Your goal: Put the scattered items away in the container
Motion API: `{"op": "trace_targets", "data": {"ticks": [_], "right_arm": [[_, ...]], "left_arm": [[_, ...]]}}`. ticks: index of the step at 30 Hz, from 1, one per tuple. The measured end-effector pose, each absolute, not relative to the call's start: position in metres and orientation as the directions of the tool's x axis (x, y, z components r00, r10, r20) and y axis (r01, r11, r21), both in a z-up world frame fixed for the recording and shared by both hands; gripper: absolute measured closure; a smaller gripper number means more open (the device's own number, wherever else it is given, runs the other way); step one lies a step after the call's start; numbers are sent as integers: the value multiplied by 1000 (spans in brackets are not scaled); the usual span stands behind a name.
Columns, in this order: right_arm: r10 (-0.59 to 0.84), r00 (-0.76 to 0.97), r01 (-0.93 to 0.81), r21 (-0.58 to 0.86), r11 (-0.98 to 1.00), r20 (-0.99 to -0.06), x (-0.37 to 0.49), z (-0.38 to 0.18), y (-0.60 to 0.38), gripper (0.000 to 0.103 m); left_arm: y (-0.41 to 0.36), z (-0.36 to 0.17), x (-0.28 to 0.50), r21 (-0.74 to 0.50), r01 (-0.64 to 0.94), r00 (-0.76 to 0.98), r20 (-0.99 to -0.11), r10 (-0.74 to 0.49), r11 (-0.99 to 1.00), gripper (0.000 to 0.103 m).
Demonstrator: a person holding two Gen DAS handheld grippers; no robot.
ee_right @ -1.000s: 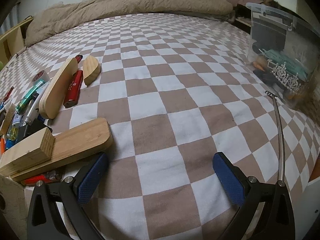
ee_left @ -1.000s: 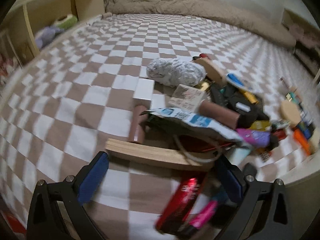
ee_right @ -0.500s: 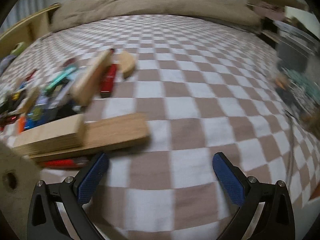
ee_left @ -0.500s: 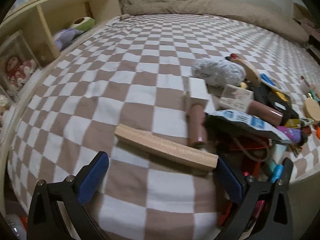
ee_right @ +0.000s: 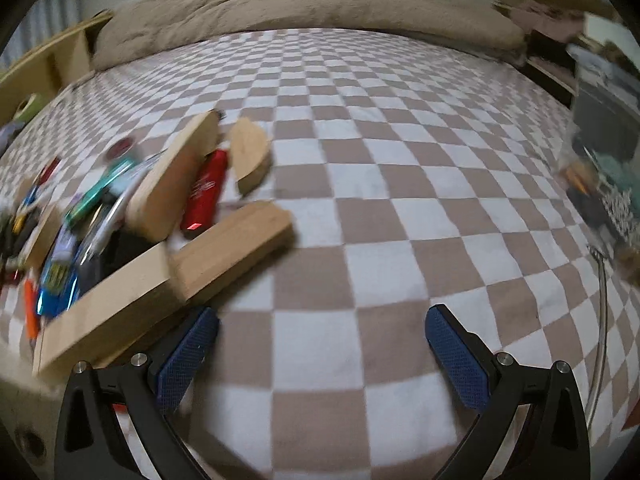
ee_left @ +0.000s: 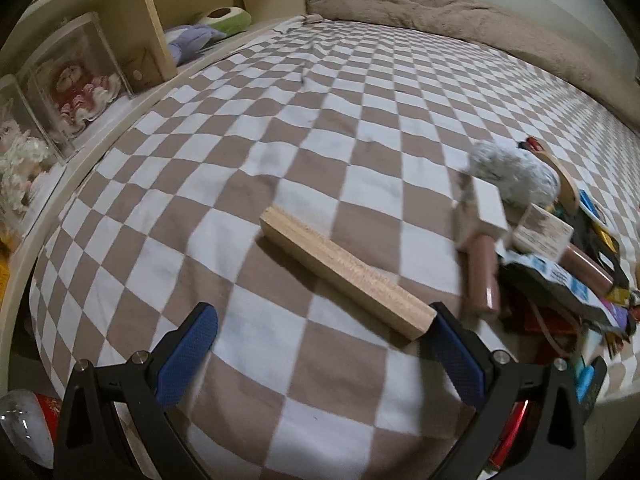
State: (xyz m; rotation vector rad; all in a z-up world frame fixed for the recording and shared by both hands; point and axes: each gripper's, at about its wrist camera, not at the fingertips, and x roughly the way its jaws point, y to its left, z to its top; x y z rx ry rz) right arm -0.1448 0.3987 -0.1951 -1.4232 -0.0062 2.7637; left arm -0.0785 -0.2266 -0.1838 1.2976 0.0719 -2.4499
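Note:
A long wooden block [ee_left: 344, 276] lies on the checkered bed, its near end just ahead of my open left gripper [ee_left: 320, 344] by the right finger. Right of it is a heap: a grey fluffy ball [ee_left: 512, 172], a white box [ee_left: 486, 206], a brown tube [ee_left: 482, 276] and a printed packet [ee_left: 560, 280]. In the right wrist view, my open right gripper [ee_right: 320, 344] hovers over bare sheet. Two stacked wooden blocks [ee_right: 168, 268], a red tube [ee_right: 206, 192] and a wooden half-round [ee_right: 248, 152] lie to its left. The clear container [ee_right: 608, 152] stands at the right edge.
A wooden shelf [ee_left: 132, 40] with boxed dolls and soft toys runs along the bed's left side. A brown duvet [ee_right: 304, 8] lies across the far end. A thin metal rod [ee_right: 600, 320] rests near the container. The bed's edge is just below both grippers.
The left view has swung left, so the wooden block now sits between the fingers' line and the heap has shifted right. The right view has also turned left, bringing the blocks closer.

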Motion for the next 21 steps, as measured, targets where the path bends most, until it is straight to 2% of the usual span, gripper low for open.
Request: {"op": "trace_targets", "data": {"ticks": [6,12,16,21], "right_arm": [[-40,-586,-73,101,-992,-810,-137,-190,420,0],[-214,-525,68,210,-975,-824,-123,-181,404,0],[-224,-466,191,149,-970,-856,-117,-183,379,0],[-113,-463,266,-16,-964,-879,-117,-197,363,0]], "left_arm": [[-232,-179,-70,113,357,-497,-817,-291,-927,0],[-206,-167,-61,125,233,-540,-808,-235,-964,0],[-195,-170,-65,169,196,-539,-804,-250,-966,0],[-200,-179,-67,203,213,-510,-811,-286,-956,0]]}}
